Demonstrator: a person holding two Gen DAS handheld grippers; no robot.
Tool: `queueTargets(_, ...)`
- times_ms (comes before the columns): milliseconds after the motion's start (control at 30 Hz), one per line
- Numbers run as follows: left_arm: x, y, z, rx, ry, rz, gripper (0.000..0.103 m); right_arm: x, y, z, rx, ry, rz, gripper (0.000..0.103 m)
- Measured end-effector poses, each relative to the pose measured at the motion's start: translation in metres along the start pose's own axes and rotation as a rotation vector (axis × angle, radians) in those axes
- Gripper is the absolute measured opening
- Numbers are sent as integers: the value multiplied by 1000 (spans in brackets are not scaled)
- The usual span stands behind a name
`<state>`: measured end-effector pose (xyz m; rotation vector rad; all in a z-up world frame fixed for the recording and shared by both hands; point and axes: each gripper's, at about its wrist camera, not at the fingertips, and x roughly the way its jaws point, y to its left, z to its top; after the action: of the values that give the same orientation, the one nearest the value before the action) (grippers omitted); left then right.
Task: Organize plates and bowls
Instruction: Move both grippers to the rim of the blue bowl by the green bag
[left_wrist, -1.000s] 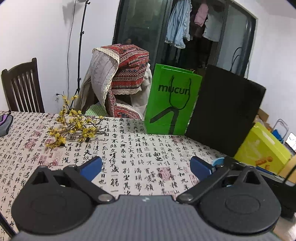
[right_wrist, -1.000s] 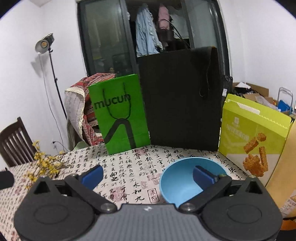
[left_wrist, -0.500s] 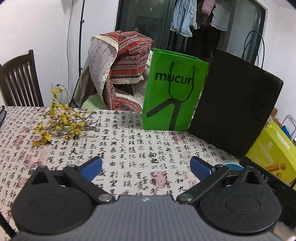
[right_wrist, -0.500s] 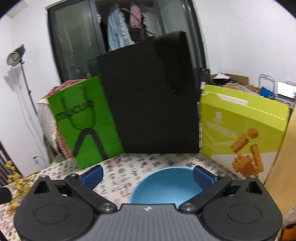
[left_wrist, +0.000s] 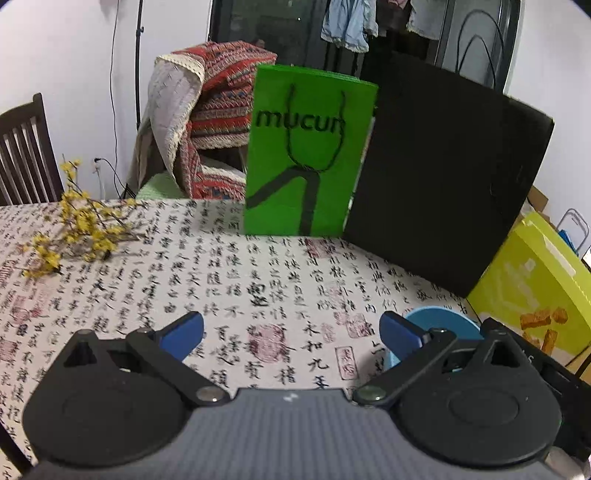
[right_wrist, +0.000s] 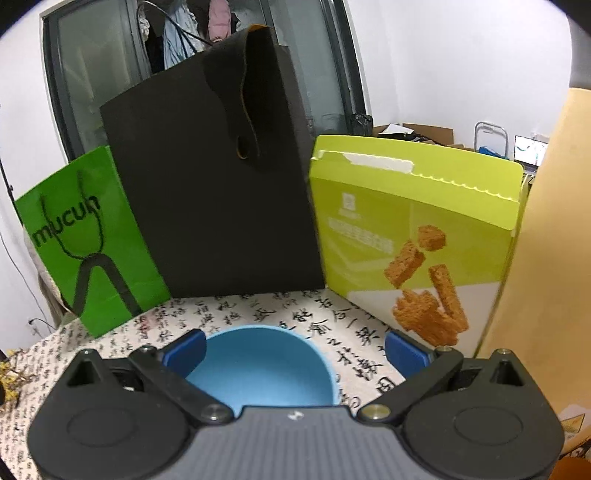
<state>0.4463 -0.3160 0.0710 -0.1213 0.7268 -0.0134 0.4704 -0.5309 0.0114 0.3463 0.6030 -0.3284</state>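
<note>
A light blue bowl sits upright on the calligraphy-print tablecloth. My right gripper hovers open right over it, the bowl lying between and just below its blue fingertips, nearer the left one. In the left wrist view the same blue bowl peeks out behind the right fingertip at the table's right end. My left gripper is open over bare cloth with nothing between its fingers. No plates show in either view.
A green "mucun" paper bag, a tall black bag and a yellow-green snack box stand along the table's far side. Yellow flower sprigs lie at the left. A chair draped with patterned cloth stands behind.
My right gripper has swung rightward and closer, so the bowl now sits centred between its fingers. My left gripper has turned right and down, bringing more of the bowl into view.
</note>
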Motion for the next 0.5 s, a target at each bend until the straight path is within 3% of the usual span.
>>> queueTargets(500, 42, -39, -6, 33, 57, 18, 103, 23, -18, -6, 28, 76, -44, 103)
